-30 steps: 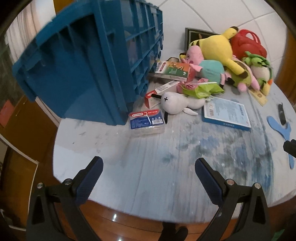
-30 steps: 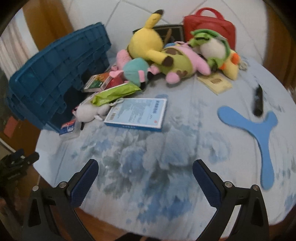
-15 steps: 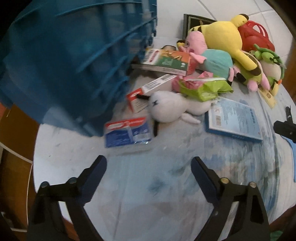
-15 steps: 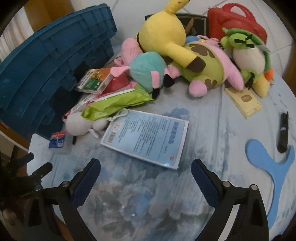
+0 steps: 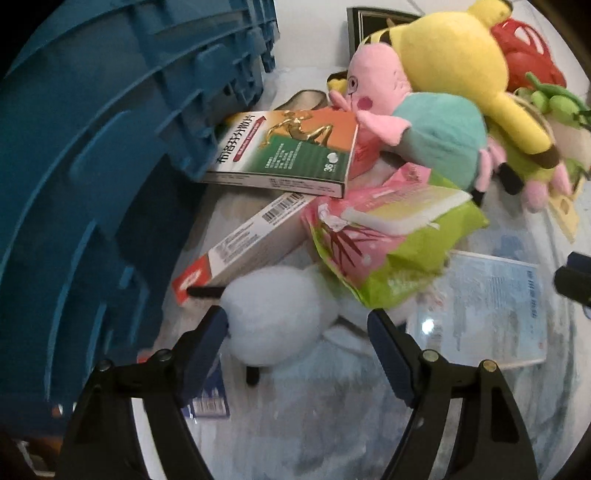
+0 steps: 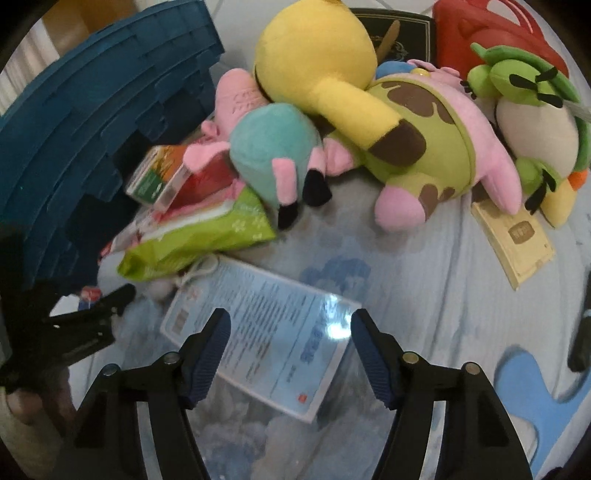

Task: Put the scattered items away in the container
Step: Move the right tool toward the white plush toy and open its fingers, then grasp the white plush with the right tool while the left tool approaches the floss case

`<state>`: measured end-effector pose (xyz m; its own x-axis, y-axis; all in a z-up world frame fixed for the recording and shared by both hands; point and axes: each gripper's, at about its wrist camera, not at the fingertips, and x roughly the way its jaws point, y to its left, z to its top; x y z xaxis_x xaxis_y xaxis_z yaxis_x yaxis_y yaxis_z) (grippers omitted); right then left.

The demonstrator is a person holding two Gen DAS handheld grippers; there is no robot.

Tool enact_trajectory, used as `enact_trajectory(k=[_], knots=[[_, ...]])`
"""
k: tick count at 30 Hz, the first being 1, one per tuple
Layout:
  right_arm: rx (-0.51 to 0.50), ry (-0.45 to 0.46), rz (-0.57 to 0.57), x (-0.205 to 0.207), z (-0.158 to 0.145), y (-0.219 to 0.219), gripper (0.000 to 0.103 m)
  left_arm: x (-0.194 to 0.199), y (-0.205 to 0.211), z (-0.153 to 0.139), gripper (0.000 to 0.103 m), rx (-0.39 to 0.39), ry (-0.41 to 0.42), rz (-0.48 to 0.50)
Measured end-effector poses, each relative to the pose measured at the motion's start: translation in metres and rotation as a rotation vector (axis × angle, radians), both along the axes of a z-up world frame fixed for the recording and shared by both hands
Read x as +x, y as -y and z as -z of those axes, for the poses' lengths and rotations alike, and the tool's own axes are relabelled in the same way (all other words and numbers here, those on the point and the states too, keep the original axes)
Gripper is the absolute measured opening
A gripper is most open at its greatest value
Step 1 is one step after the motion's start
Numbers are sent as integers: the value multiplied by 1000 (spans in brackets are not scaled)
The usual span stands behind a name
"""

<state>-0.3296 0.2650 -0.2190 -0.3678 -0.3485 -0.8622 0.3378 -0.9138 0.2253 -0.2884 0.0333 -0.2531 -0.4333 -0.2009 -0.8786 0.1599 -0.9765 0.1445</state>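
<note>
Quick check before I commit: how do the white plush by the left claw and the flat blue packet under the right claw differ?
The round white plush toy is soft and bulky; the flat light-blue printed packet is thin, glossy and rectangular. The plush sits partly under the green snack bag; the packet lies mostly uncovered. The left claw straddles the plush, while the right claw hovers over the packet. Both claws are open; both items lie outside the blue plastic crate.

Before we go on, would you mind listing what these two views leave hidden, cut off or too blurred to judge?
- Blue plastic crate: its opening is cut off by both frames; contents unknown.
- White round plush toy, left wrist view: blurred; contact with the open left hand-held gripper is unclear.
- Small blue-labelled packet: mostly behind that gripper's finger.
- Light blue booklet, right wrist view: print unreadable.
- Black-framed picture: behind the yellow plush toy.
</note>
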Motion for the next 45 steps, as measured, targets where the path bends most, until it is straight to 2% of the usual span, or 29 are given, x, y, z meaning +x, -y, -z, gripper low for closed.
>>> enact_trajectory(k=[2,3,5,6,10,13,16,18,19,20,21,22,23,27,28,29,30,31,32,34,36,38,40,42,43,44,45], knots=[[-7,-6,-2,-9,-1,3,71,-10,1,7,87,-23,17,6],[-5,-6,-1,-12,-1,4,73,-13,3,8,88,-8,19,7],[1,-3,4,-18,2,6,91,-17,8,9,88,31,8,11],[6,0,7,-20,4,6,93,-18,9,9,86,50,4,12],[22,24,23,-21,12,0,93,-13,4,7,78,118,0,35],[34,43,36,-21,18,-5,93,-4,-20,5,78,129,-2,96],[45,55,50,-20,21,-12,92,6,-35,0,78,180,0,135],[36,59,47,-17,19,-14,87,15,-36,-7,67,193,-2,135],[29,62,42,-15,18,-15,79,19,-31,-9,58,179,0,115],[22,64,35,-14,16,-14,70,24,-23,-10,55,178,2,87],[13,65,14,-13,15,-8,66,28,-13,-10,55,182,5,39],[3,65,-8,-12,14,-2,57,33,-1,-10,55,181,10,-20],[-7,62,-29,-11,12,5,54,40,8,-11,55,175,12,-71],[-54,51,-102,-9,7,39,54,72,19,-9,55,148,-7,-227],[-63,46,-120,-9,6,46,55,74,18,-9,61,146,-17,-259],[-70,42,-149,-10,5,55,59,76,17,-8,69,146,-25,-289],[-74,39,-178,-10,4,63,62,78,16,-6,73,152,-27,-316],[-66,39,-206,-11,6,68,69,79,15,-5,77,154,-30,-341],[-60,40,-238,-13,8,75,75,80,13,-3,77,140,-41,-365],[-39,39,-306,-17,15,88,75,80,10,2,77,110,-64,-436],[-14,25,-383,-21,23,101,75,74,12,12,79,112,-73,-504],[-10,5,-450,-24,27,110,76,71,9,16,80,36,-99,-544],[-10,-17,-523,-25,34,120,79,71,6,17,79,-3,-119,-563],[-7,-26,-556,-22,39,125,84,77,6,14,55,-37,-140,-594],[-6,-30,-572,-21,42,128,81,80,7,12,42,-45,-148,-608],[-4,-35,-589,-20,45,131,60,84,9,10,35,-19,-154,-611],[-5,-37,-603,-19,47,132,53,89,11,8,29,7,-160,-615]])
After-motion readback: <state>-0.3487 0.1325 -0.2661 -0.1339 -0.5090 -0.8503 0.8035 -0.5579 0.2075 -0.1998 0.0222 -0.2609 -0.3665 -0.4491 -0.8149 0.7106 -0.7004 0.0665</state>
